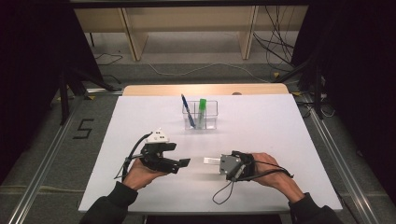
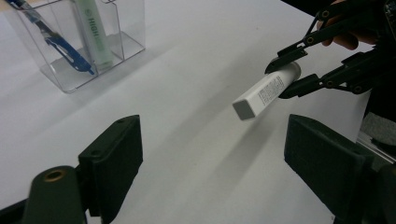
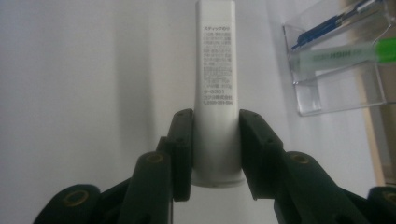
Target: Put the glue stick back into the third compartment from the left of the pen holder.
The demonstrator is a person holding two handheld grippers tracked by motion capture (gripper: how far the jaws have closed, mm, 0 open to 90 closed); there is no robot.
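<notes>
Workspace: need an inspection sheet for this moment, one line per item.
Surface: white table, bare apart from the items below.
Job's things: white stick held lengthwise, off the table.
Clutter: clear holder with blue pen and green highlighter standing in it.
Grippers: right gripper shut on the stick; left gripper open, nothing between its jaws.
Cables: gripper cable on the table; loose cables on the floor behind.
Surroundings: wooden shelf, dark curtains.

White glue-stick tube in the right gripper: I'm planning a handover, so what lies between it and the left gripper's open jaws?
Nothing: the left gripper view shows bare white table between the white tube and the left gripper.
</notes>
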